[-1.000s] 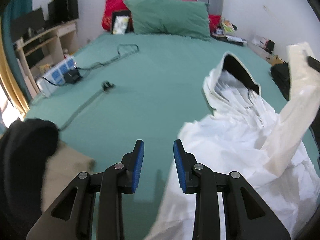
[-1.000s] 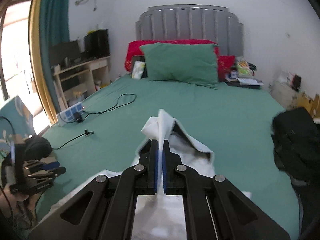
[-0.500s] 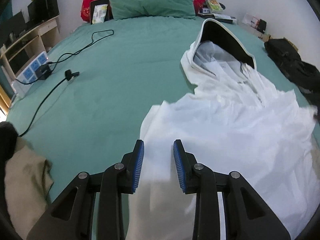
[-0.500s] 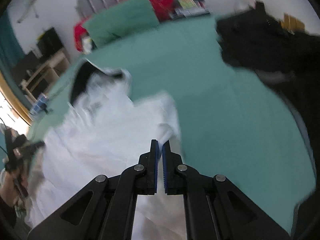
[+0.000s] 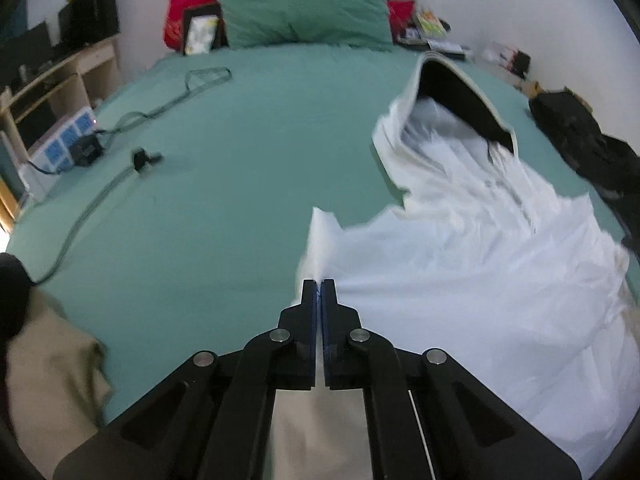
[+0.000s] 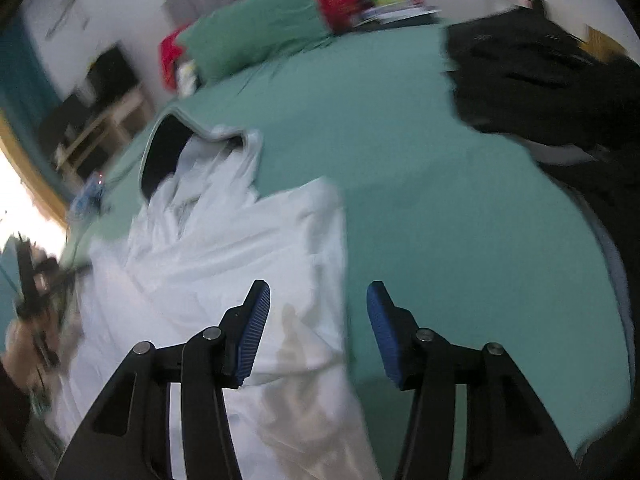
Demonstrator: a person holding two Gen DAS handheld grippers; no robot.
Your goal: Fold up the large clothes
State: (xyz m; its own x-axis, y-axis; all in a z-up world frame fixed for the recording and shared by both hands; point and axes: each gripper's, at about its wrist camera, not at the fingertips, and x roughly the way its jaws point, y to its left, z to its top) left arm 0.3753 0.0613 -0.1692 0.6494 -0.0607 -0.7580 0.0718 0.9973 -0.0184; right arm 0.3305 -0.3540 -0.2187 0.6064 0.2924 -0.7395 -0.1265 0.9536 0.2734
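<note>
A large white hooded garment (image 5: 472,264) lies spread on the green bed (image 5: 248,168), over the right half of the mattress toward its foot edge, as the left wrist view shows it. Its hood (image 5: 452,92), dark inside, points toward the headboard end, well short of the green pillow (image 5: 300,12).

The left gripper (image 5: 319,292) has its jaws pressed together on the left edge of the white garment: a fold of cloth rises in a peak just ahead of the fingertips and the fabric runs down between the blue pads. The rest of the garment spreads out to the right of this gripper.

The right gripper (image 6: 318,320) has its jaws apart; they have just been opening. The right edge of the white garment (image 6: 240,248) lies on the bed below and between the fingers, nearer the left finger (image 6: 254,320), and neither pad presses on it. The right finger (image 6: 382,332) hangs over bare green sheet. From this view the hood (image 6: 168,152) lies up and to the left, and the picture is blurred.

A black heap of clothing (image 6: 532,80) lies at the right edge of the bed. A black cable (image 5: 100,192) trails across the left side of the sheet toward a power strip (image 5: 64,144) at the left edge. A tan cloth (image 5: 44,364) sits at the near left corner
</note>
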